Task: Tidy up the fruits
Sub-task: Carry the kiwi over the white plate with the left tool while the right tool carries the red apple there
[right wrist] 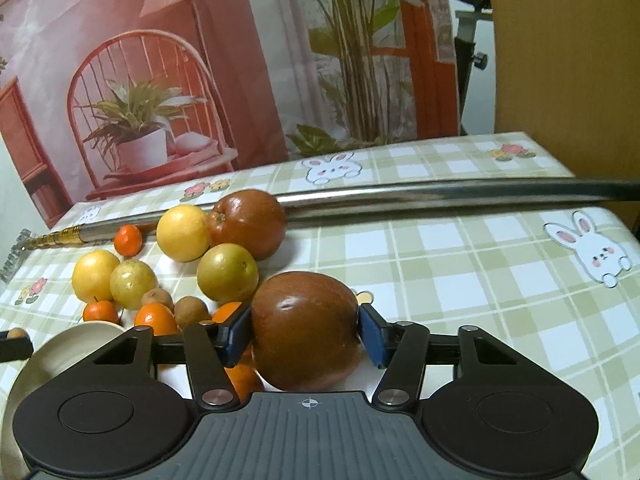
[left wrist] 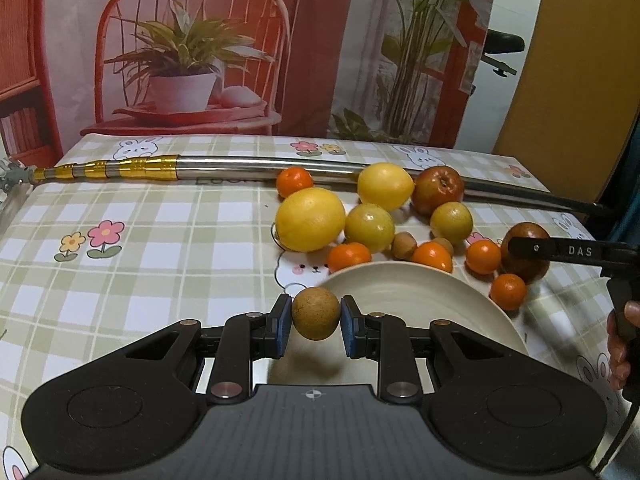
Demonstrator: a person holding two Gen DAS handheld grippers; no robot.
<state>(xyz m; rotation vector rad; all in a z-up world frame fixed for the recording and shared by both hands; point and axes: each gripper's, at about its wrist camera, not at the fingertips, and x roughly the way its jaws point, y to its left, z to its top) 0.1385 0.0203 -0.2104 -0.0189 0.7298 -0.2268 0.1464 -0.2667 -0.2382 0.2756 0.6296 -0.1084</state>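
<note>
Left wrist view: the left gripper [left wrist: 316, 318] pinches a small brown round fruit [left wrist: 316, 313] between its blue pads, one pad pressed on each side. The fruit is nearly a ball, so no long axis shows. It hangs clear of the desk [left wrist: 140, 240], just left of the near rim of the cream plate [left wrist: 420, 296]. The gripper looks forward and downward over the checked cloth. Beyond the plate lie the other fruits: a large lemon [left wrist: 310, 219] with its long axis running left to right, a second lemon [left wrist: 385, 186], two yellow-green round fruits, several small oranges and a red apple [left wrist: 437, 190] with its stem hollow turned toward the camera. A long metal pole [left wrist: 260, 166] lies across the desk behind them. At the right edge the right gripper's finger [left wrist: 560, 250] reaches in level against a dark red apple [left wrist: 524, 258], and part of a hand [left wrist: 622, 344] grips the handle below.

Right wrist view: the right gripper [right wrist: 306, 330] has its jaws around the dark red apple [right wrist: 306, 330], which fills the gap, both blue pads touching its sides. The apple sits wider than tall, a shallow dent facing up toward the camera. It rests low between the jaws, right of the plate [right wrist: 64, 344] and beside the oranges.
</note>
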